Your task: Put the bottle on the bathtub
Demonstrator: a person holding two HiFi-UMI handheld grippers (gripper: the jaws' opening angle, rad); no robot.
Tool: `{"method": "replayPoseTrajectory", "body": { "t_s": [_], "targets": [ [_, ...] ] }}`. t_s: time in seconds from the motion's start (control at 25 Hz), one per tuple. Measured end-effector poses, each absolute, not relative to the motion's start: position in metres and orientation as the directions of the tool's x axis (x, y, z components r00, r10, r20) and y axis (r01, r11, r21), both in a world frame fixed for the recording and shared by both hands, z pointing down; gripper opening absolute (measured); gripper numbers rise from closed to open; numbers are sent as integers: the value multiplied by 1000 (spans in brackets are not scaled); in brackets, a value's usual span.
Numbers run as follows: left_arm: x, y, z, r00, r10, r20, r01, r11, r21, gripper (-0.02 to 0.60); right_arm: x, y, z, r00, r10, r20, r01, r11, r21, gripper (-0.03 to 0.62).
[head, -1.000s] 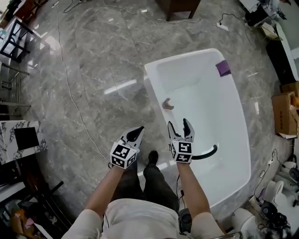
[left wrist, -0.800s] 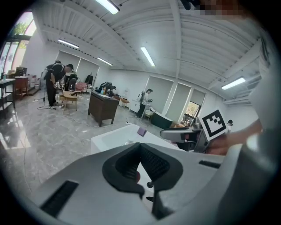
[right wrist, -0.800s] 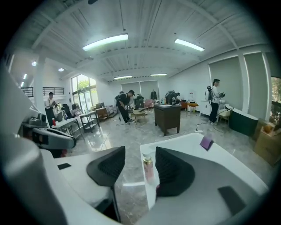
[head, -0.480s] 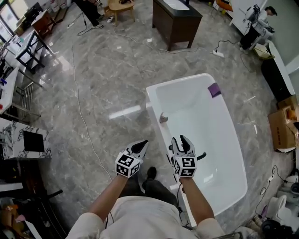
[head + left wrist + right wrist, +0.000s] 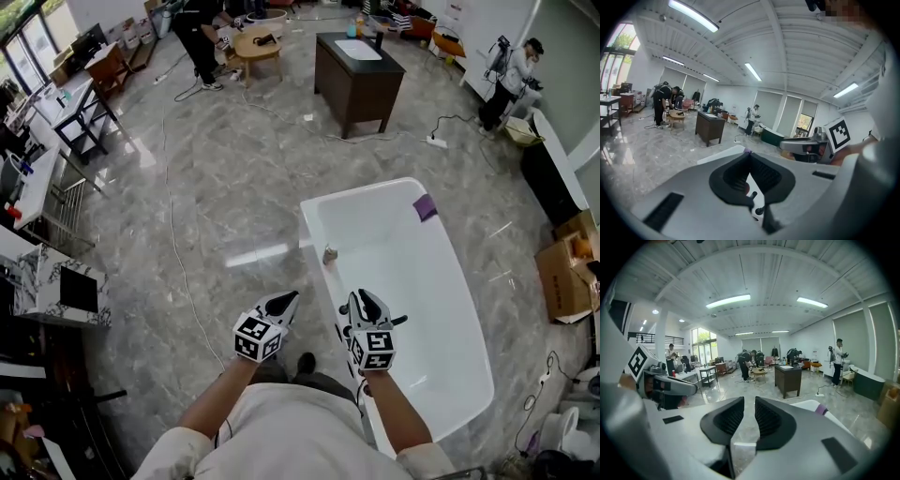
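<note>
Open hall, grey marble floor (image 5: pixel 216 169), white bathtub (image 5: pixel 366 192) standing on it at the person's right.
Left gripper (image 5: pixel 284 300) is closed tip to tip and empty, over the floor beside the tub. Right gripper (image 5: pixel 367 295) has a narrow gap, nothing in it, over the near rim. Purple patch (image 5: pixel 425 207) on far rim, tap (image 5: pixel 329 255) on left rim. Black part (image 5: pixel 398 321) in the tub is half hidden by the right gripper. Bottle: can't make it out in any view. Items on the dark cabinet (image 5: pixel 361 70) are too small to tell.
</note>
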State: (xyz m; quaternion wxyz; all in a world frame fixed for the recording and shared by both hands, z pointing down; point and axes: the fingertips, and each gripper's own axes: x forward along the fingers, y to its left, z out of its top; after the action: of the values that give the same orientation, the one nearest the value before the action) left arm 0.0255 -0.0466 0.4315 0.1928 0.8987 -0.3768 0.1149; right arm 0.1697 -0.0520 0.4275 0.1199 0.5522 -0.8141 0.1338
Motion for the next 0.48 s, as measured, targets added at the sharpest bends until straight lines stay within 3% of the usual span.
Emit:
{"method": "replayPoseTrajectory", "body": {
  "t_s": [0.48],
  "targets": [
    [-1, -34, 391, 771, -560, 304, -632, -733, 251, 8, 133, -21, 383, -343, -894, 289, -939, 335, -79, 57]
  ]
}}
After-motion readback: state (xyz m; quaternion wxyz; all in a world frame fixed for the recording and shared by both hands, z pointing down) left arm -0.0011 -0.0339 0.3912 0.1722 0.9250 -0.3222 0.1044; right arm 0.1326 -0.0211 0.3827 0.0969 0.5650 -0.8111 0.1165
